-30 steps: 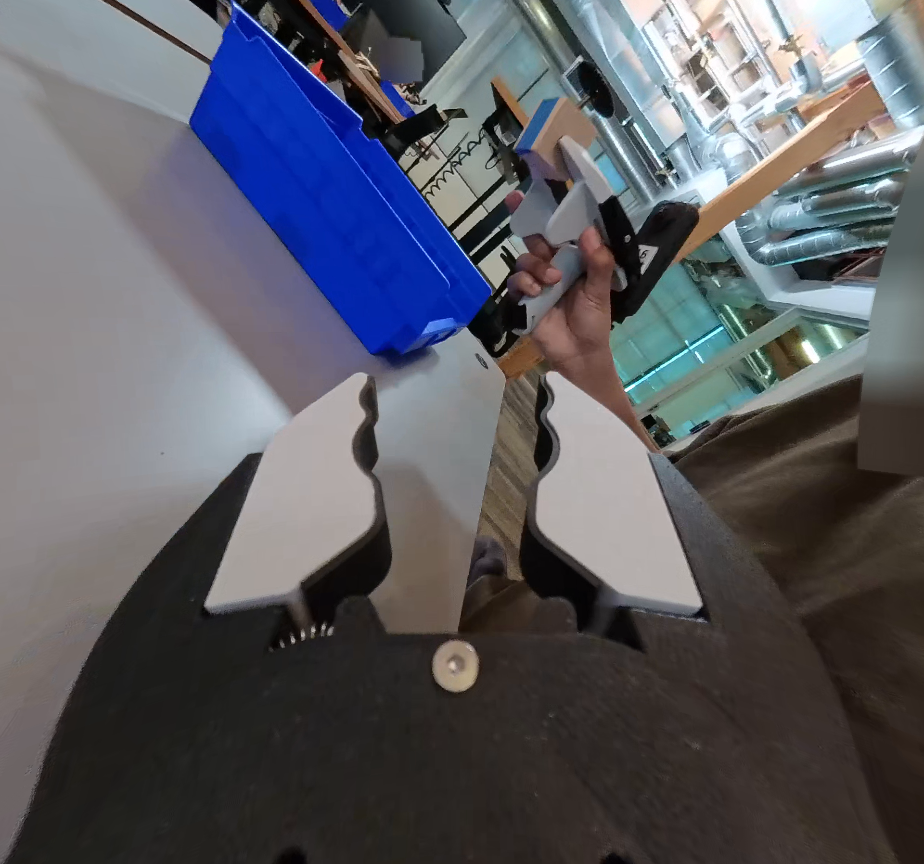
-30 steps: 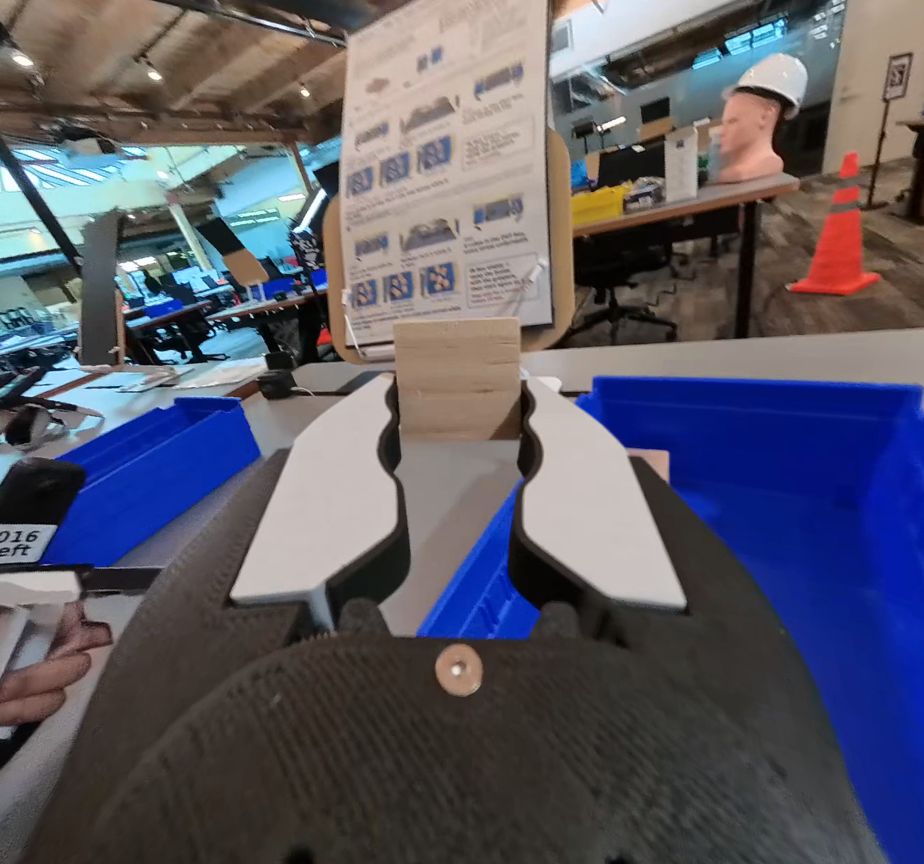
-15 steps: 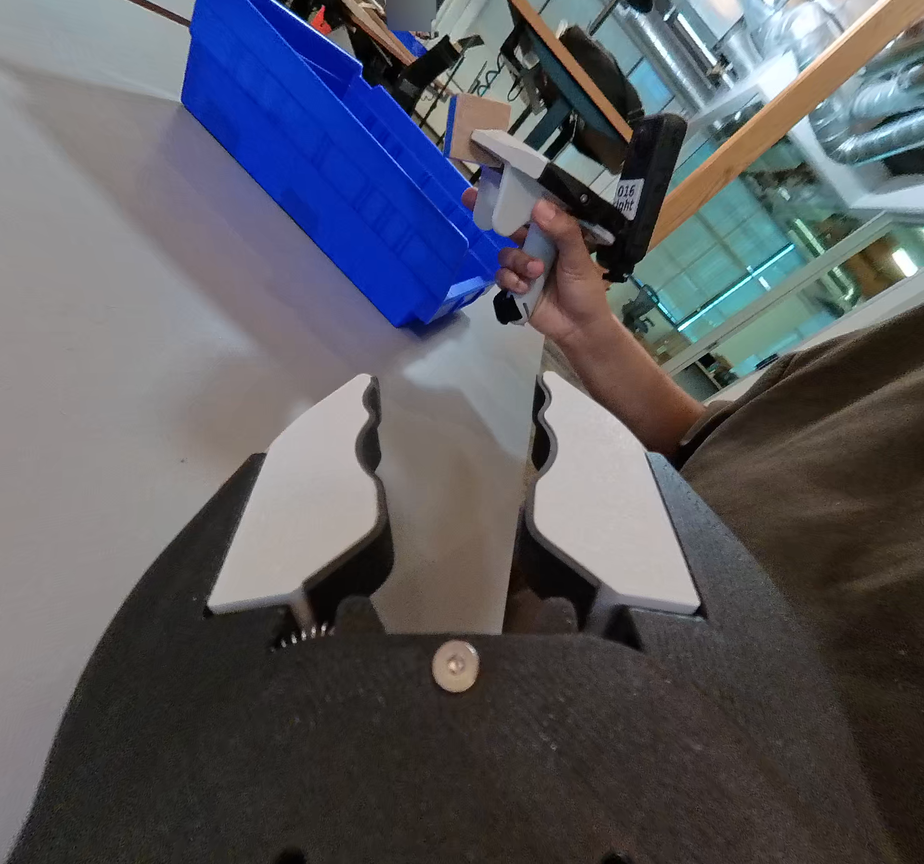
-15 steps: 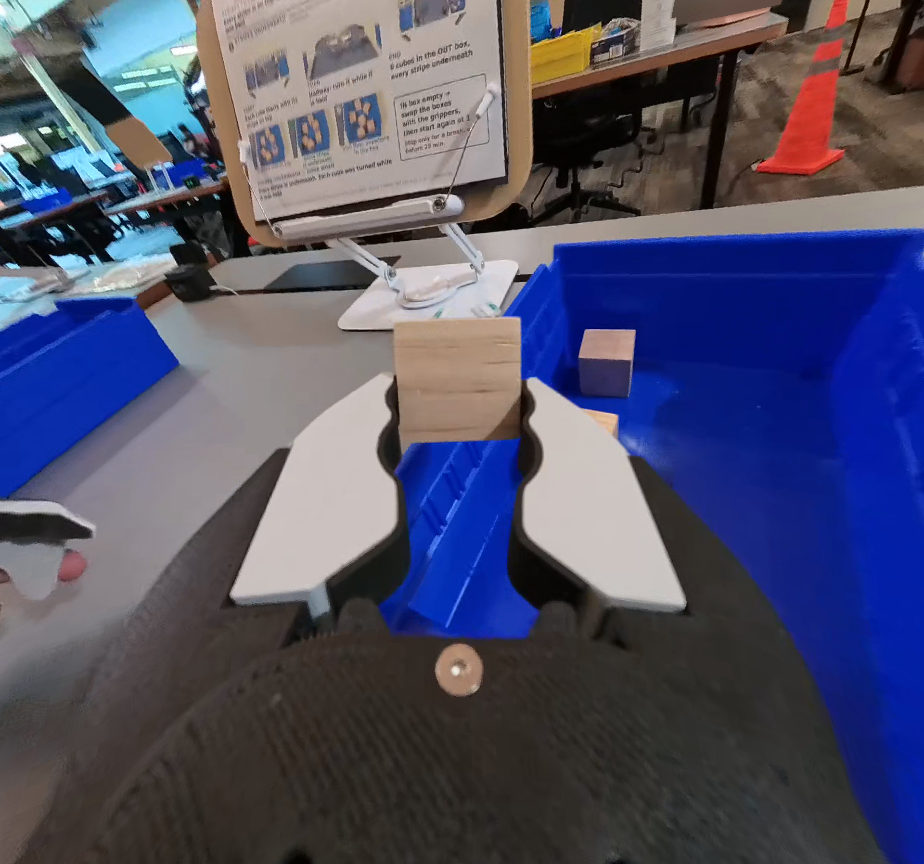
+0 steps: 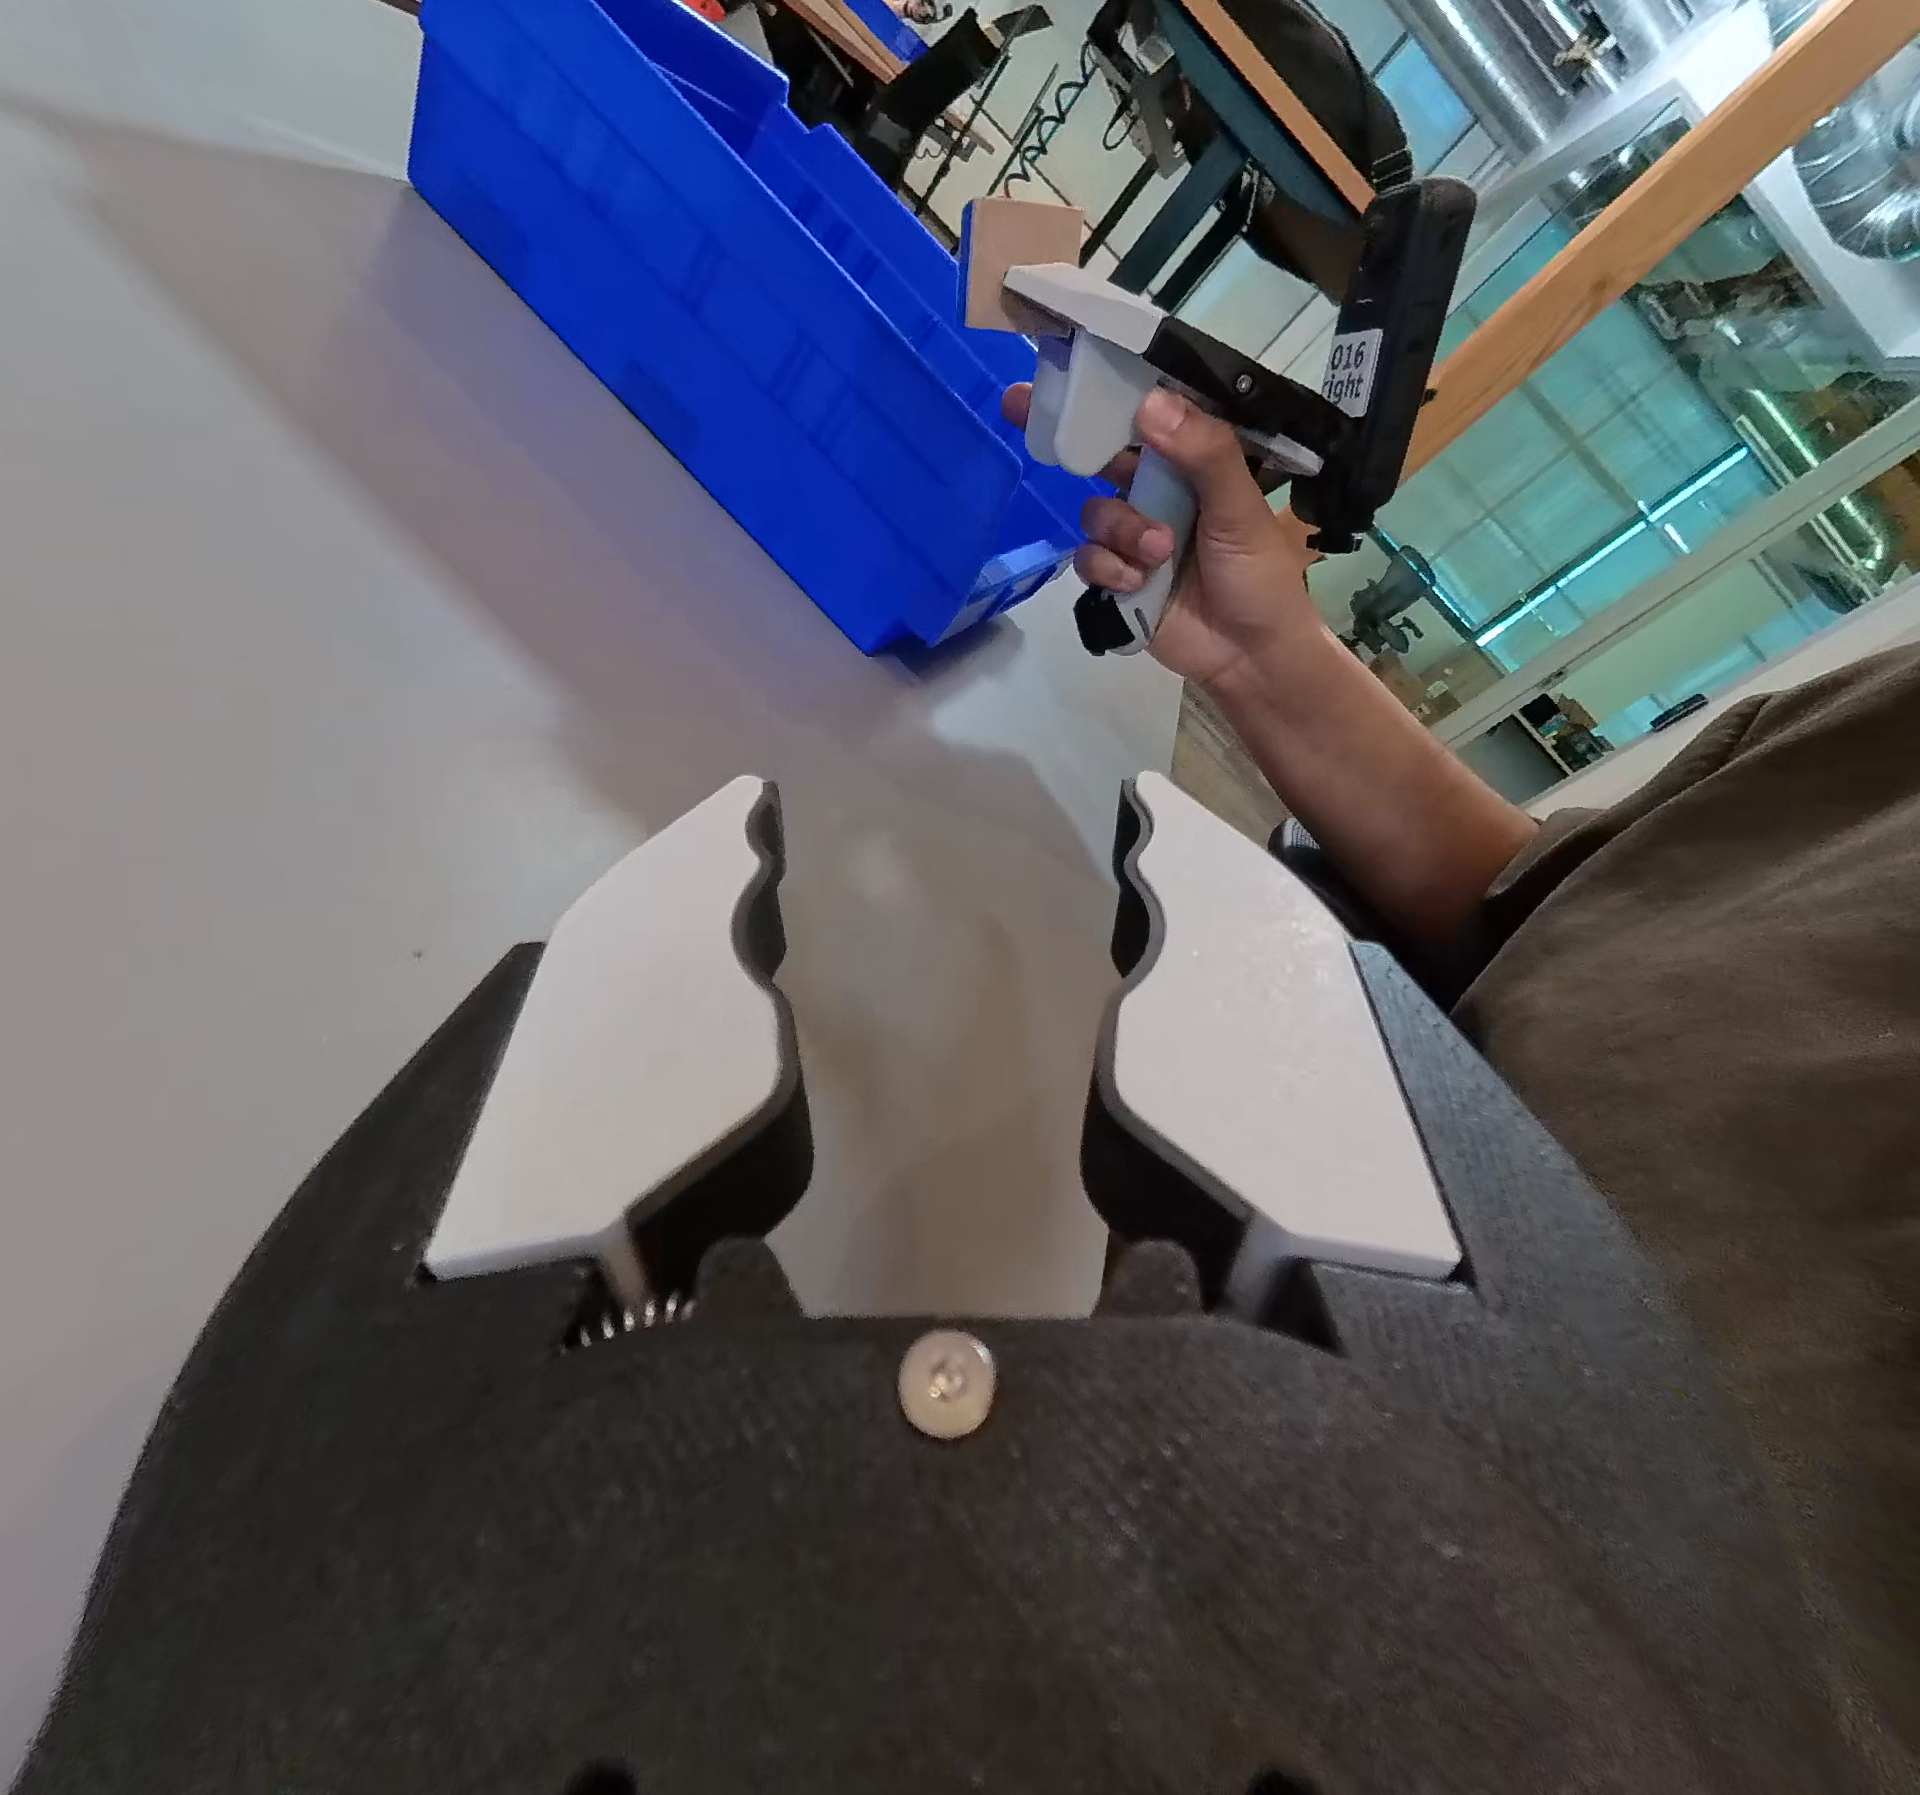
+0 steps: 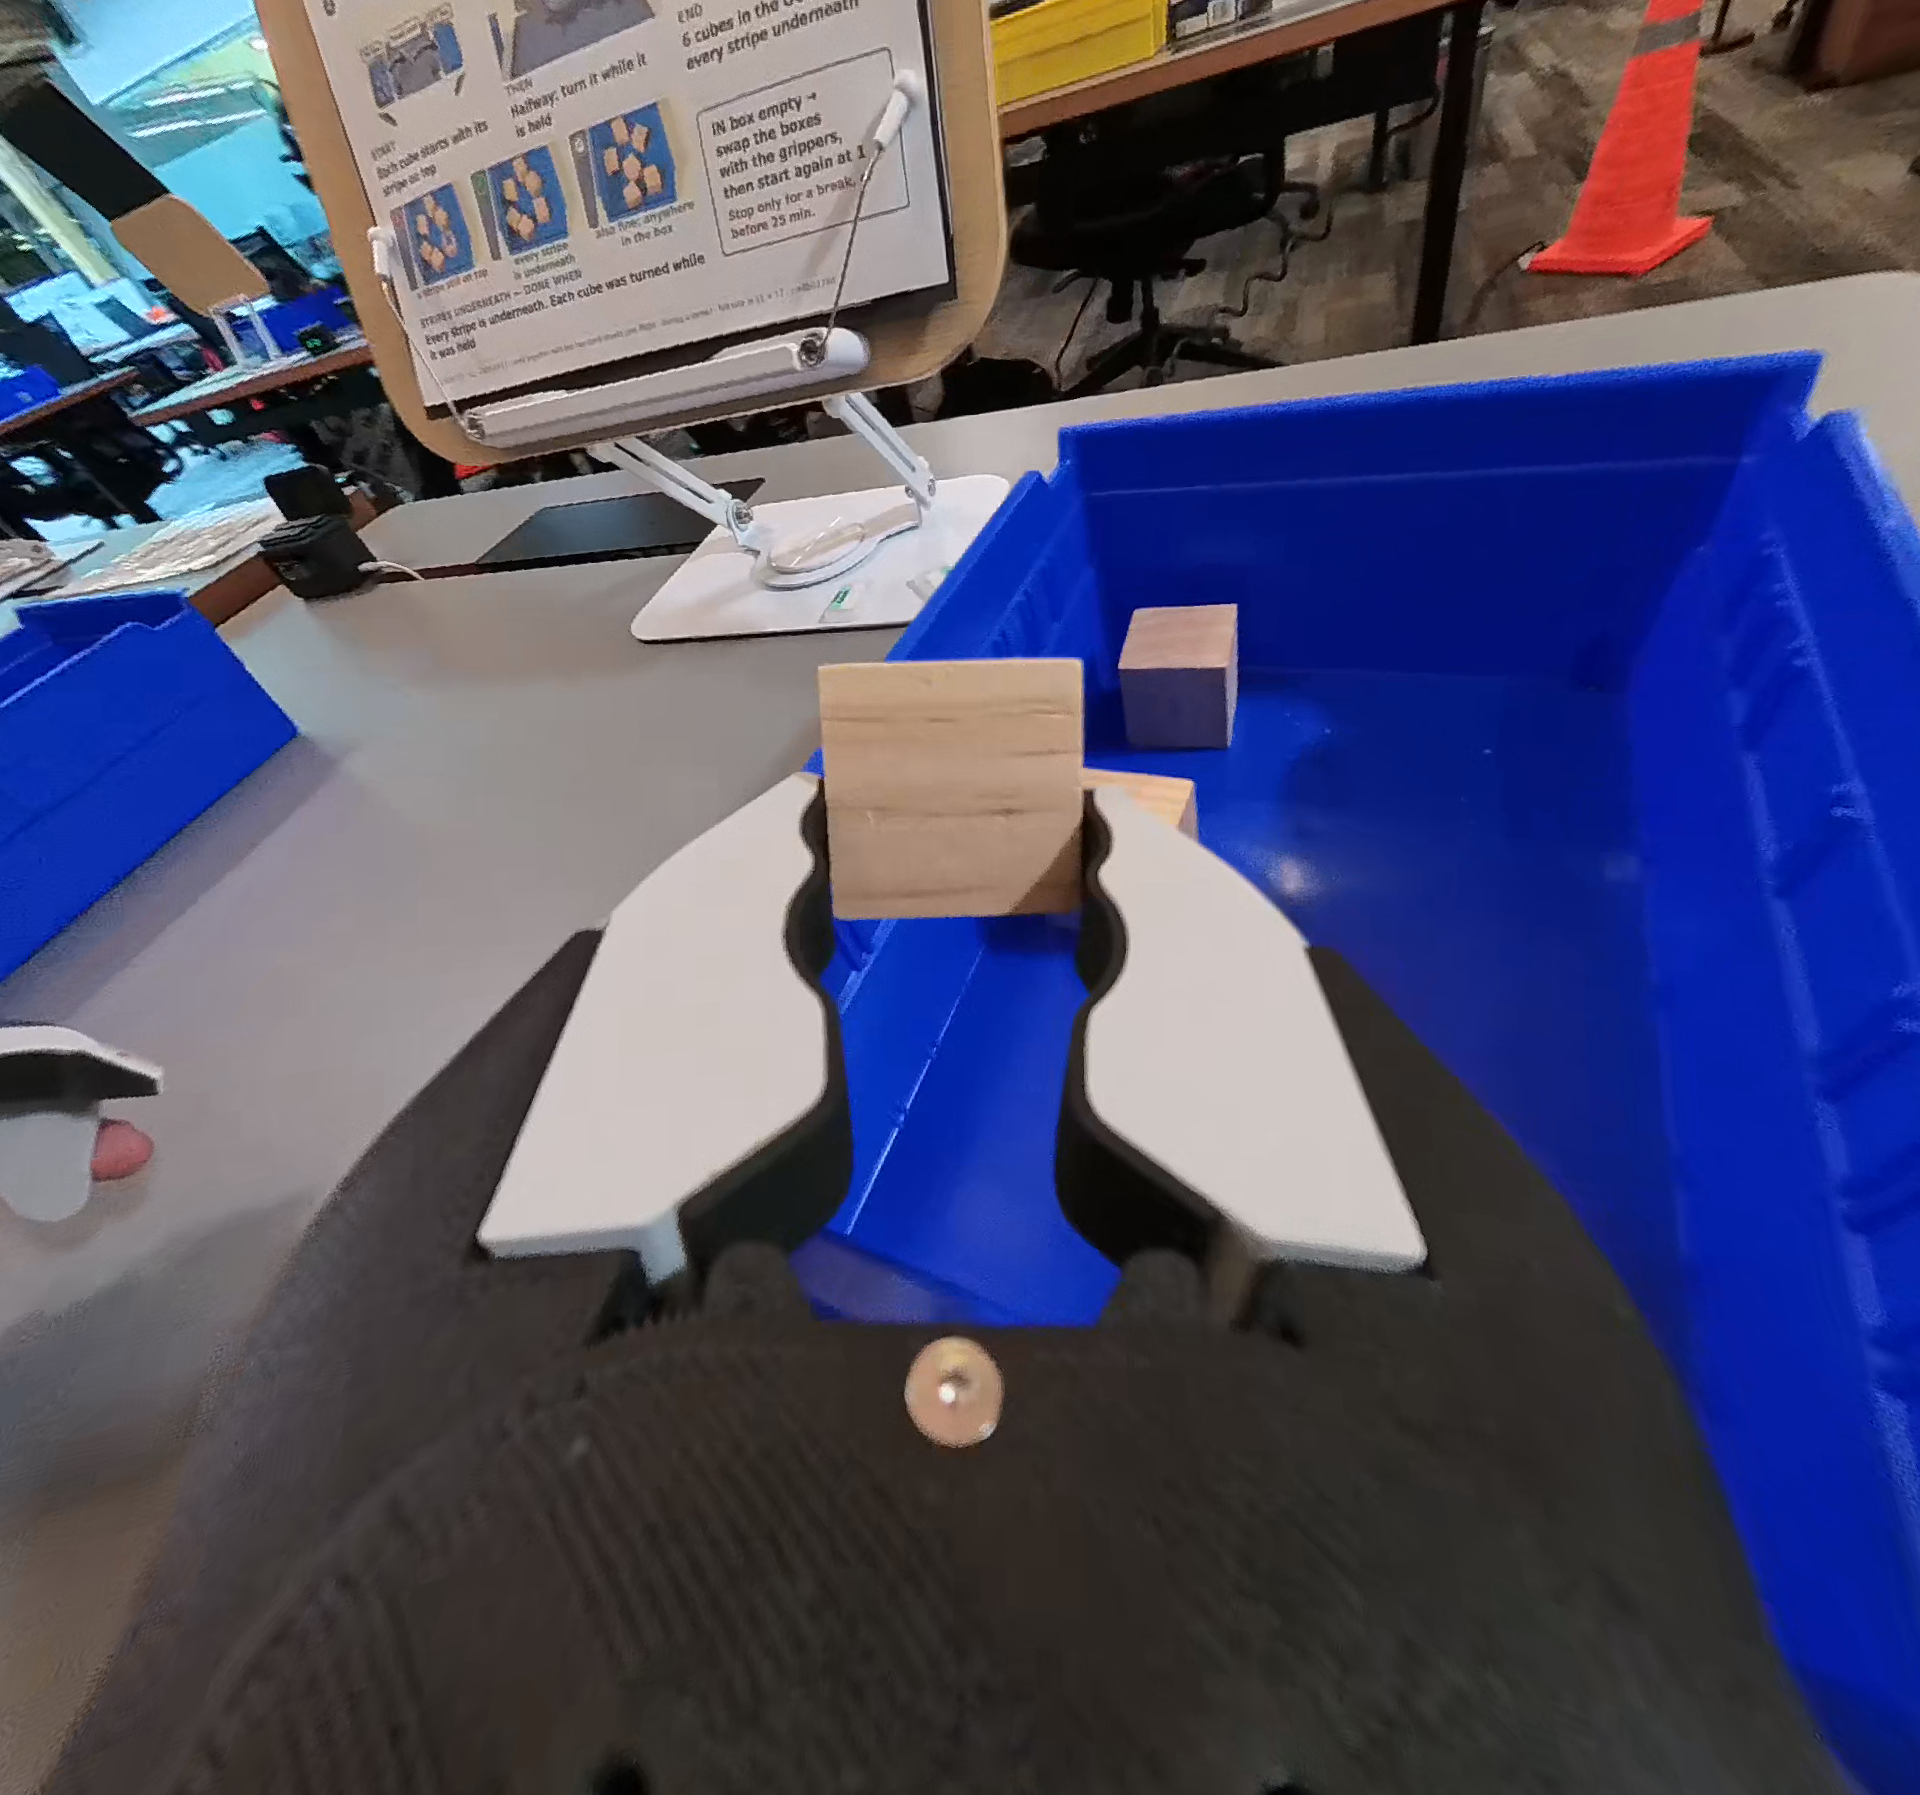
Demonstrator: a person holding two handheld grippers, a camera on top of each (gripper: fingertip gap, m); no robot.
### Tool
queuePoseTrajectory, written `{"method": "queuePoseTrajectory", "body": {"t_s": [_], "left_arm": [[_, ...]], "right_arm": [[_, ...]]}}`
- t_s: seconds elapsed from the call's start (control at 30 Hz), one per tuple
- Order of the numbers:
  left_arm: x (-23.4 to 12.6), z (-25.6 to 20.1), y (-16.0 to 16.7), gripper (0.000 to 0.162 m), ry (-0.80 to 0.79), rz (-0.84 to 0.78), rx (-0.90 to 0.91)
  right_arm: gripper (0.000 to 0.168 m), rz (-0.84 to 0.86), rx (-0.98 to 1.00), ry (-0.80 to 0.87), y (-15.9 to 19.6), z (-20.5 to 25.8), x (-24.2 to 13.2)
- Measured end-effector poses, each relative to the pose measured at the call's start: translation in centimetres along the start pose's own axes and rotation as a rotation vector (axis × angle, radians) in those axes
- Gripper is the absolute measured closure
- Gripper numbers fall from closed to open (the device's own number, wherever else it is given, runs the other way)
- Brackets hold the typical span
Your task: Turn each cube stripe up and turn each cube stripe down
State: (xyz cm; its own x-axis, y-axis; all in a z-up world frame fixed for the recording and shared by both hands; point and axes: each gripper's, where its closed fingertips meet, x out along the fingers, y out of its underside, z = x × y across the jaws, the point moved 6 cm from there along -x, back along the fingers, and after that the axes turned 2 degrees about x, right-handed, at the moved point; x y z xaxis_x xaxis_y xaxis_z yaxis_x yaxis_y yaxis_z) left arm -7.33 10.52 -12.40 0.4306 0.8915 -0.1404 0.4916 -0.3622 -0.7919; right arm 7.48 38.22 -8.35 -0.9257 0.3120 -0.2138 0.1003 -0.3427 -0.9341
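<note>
Mid-carry: right gripper [image 6: 954, 836] clamping wooden cube [image 6: 951, 784] above near wall of blue bin [image 6: 1455, 457], two cubes inside. Left gripper [image 5: 948, 810] wide, empty, over table [image 5: 260, 602]. Next prob.: lower into bin, release w/ stripe facing correctly; stripe not visible here.

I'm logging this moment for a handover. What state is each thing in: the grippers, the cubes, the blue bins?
Right gripper: shut on the held cube.
Held cube: lifted above the near bin's edge, no stripe visible.
Left gripper: open, empty, over the table.
Near bin: open-topped, two cubes inside.
Far cube: resting on the bin floor.
Hidden cube: mostly covered.
Second bin: contents unseen.
</note>
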Motion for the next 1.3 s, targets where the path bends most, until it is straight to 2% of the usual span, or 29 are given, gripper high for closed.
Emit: {"method": "queuePoseTrajectory", "body": {"t_s": [1.3], "left_arm": [[0.11, -0.02, 0.09, 0.099, 0.003, -0.001, -0.029]], "right_arm": [[0.123, 0.030, 0.023, -0.042, 0.96, 0.38, 0.42]]}}
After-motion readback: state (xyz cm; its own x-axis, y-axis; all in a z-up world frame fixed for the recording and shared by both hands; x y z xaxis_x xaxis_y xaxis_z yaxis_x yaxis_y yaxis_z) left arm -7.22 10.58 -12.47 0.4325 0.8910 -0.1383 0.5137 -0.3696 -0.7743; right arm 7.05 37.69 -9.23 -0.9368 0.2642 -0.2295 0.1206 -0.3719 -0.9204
